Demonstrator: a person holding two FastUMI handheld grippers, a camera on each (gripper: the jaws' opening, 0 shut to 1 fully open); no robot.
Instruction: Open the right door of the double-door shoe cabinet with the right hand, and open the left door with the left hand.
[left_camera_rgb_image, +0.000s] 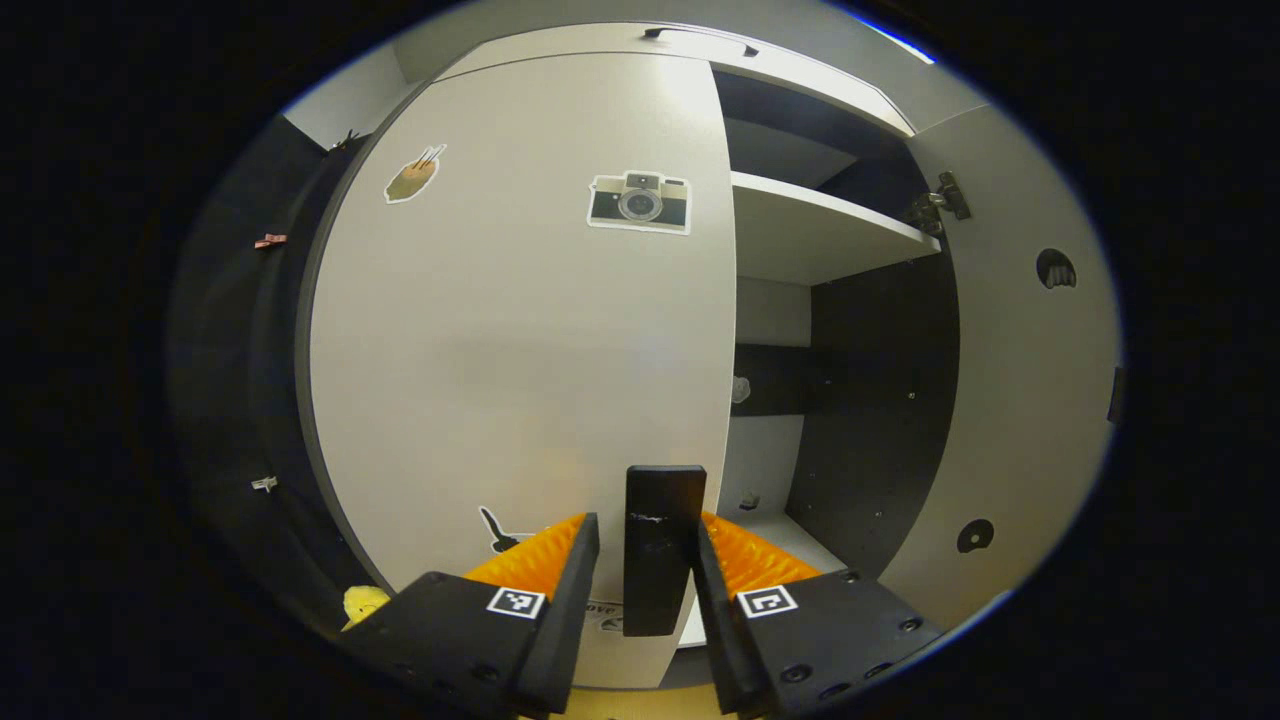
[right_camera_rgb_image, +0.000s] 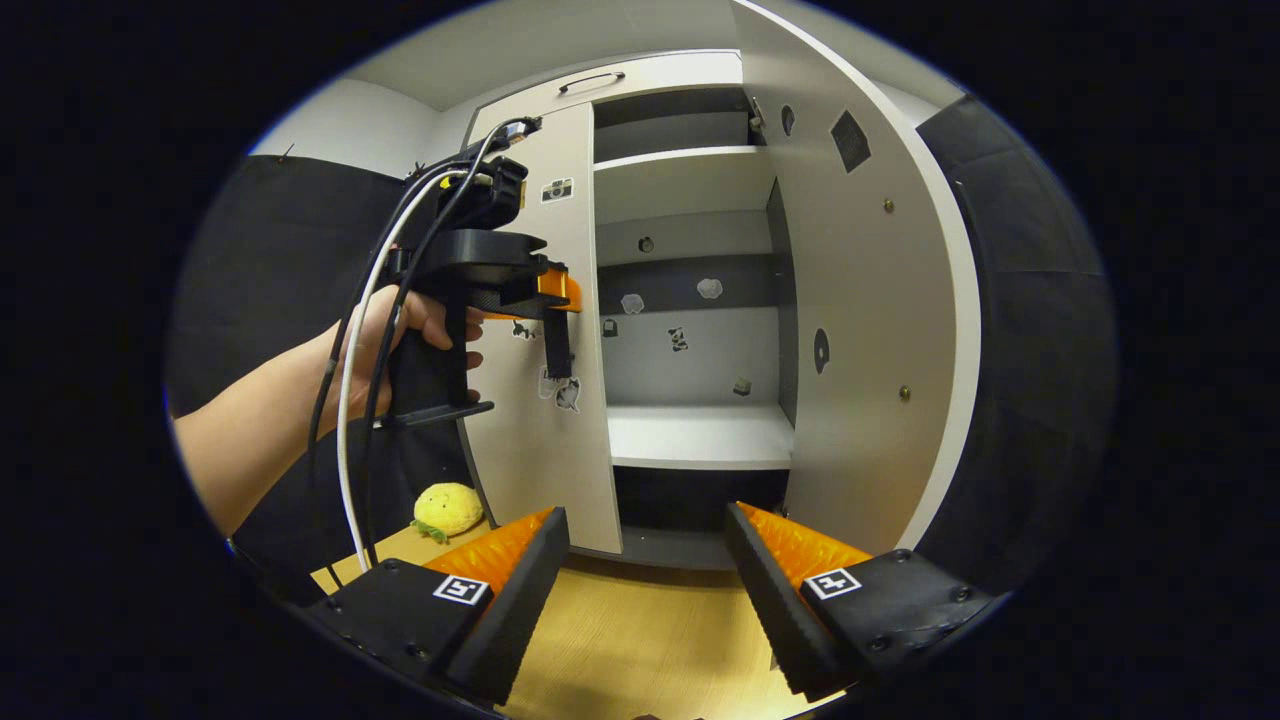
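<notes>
The white double-door shoe cabinet (right_camera_rgb_image: 690, 440) stands ahead. Its right door (right_camera_rgb_image: 860, 330) is swung wide open, showing white shelves (left_camera_rgb_image: 810, 235). The left door (left_camera_rgb_image: 520, 340), with a camera sticker, looks closed. My left gripper (left_camera_rgb_image: 648, 525) straddles the top of that door's black vertical handle (left_camera_rgb_image: 660, 560); the right finger touches it and a slim gap shows at the left finger. The right gripper view shows a hand holding that left gripper (right_camera_rgb_image: 555, 300) at the handle (right_camera_rgb_image: 557, 350). My right gripper (right_camera_rgb_image: 648, 530) hangs open and empty in front of the cabinet's lower edge.
A yellow plush toy (right_camera_rgb_image: 447, 508) lies on the wooden floor (right_camera_rgb_image: 640, 640) left of the cabinet. Black cloth walls flank both sides. Small stickers dot the cabinet's back panel (right_camera_rgb_image: 690, 350). A drawer with a black handle (left_camera_rgb_image: 700, 38) tops the cabinet.
</notes>
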